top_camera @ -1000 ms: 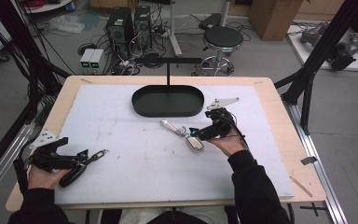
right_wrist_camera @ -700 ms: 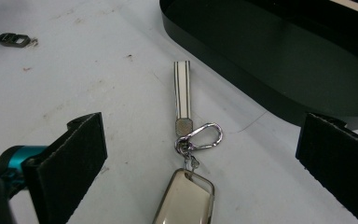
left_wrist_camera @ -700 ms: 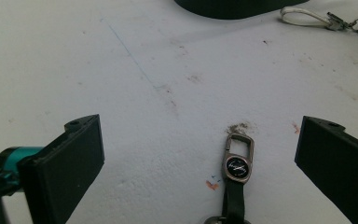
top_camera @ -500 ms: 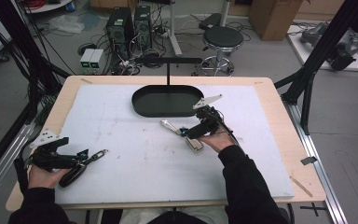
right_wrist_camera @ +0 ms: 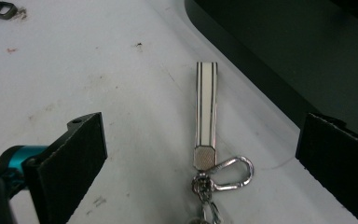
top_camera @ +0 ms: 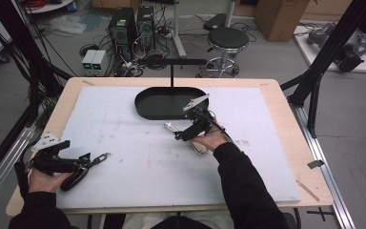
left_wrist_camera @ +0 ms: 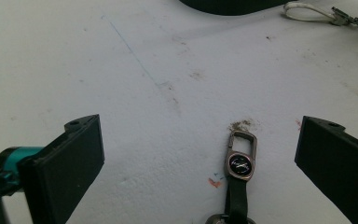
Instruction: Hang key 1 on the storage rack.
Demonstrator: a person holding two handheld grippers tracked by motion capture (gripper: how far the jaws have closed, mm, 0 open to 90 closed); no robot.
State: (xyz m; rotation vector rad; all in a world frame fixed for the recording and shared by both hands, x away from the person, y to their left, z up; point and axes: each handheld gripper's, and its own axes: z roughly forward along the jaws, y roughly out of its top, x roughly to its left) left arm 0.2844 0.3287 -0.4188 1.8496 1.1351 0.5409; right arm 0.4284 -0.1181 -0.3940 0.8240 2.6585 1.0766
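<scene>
A white striped keychain strap with a silver carabiner lies on the white mat beside the black oval tray. My right gripper stands open around it, one jaw on each side, not touching. From above, the right gripper sits just in front of the tray, over the strap. A black keychain with a dark clip lies between the open jaws of my left gripper. That left gripper rests at the mat's near left.
The tray's stand and crossbar rise behind it. A white mat covers the wooden table, with bare mat in the middle and right. The white keychain lies far off in the left gripper view.
My right gripper has moved left and forward along the tray's front edge and now straddles the white strap. The left gripper has stayed still.
</scene>
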